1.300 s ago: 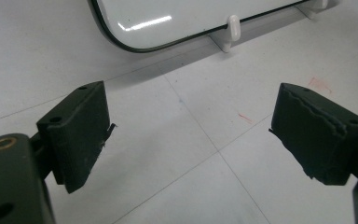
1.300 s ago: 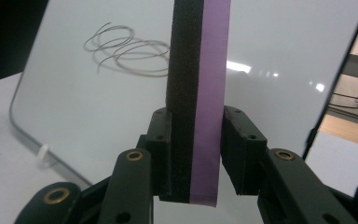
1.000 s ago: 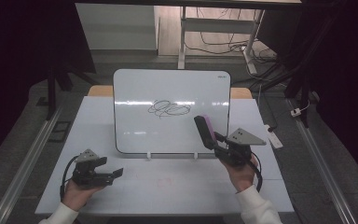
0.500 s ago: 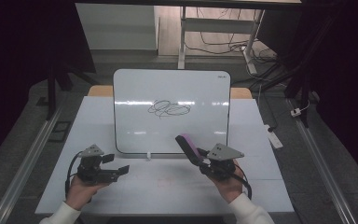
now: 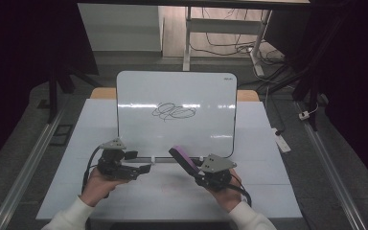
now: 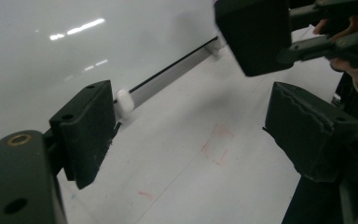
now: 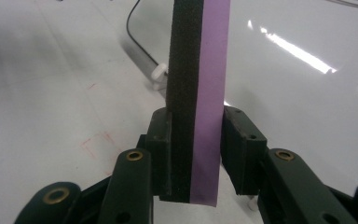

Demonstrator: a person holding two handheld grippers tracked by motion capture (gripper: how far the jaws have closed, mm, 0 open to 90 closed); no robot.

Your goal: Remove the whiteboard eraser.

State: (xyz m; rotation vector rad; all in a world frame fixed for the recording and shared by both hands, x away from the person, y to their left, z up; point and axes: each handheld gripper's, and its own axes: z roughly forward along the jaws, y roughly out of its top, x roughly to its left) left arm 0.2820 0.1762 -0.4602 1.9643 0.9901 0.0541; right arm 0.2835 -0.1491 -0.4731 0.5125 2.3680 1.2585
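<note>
A whiteboard stands upright on the white table, with a black scribble at its middle. My right gripper is shut on a purple-and-black eraser, which sticks out to the upper left, low in front of the board's bottom edge. In the right gripper view the eraser rises between the pads of my right gripper. My left gripper stands open just left of the eraser; its jaws have just been closing a little, with nothing between them. In the left gripper view my left gripper faces the eraser's dark end.
A white foot clip holds the board's lower edge. Faint red marks lie on the table in front of the board. Metal rails run along both sides of the table, and a small white device lies beyond the right edge.
My right gripper has carried the eraser left and down, off the board's lower right part. My left gripper has moved right and up toward the board's bottom edge.
</note>
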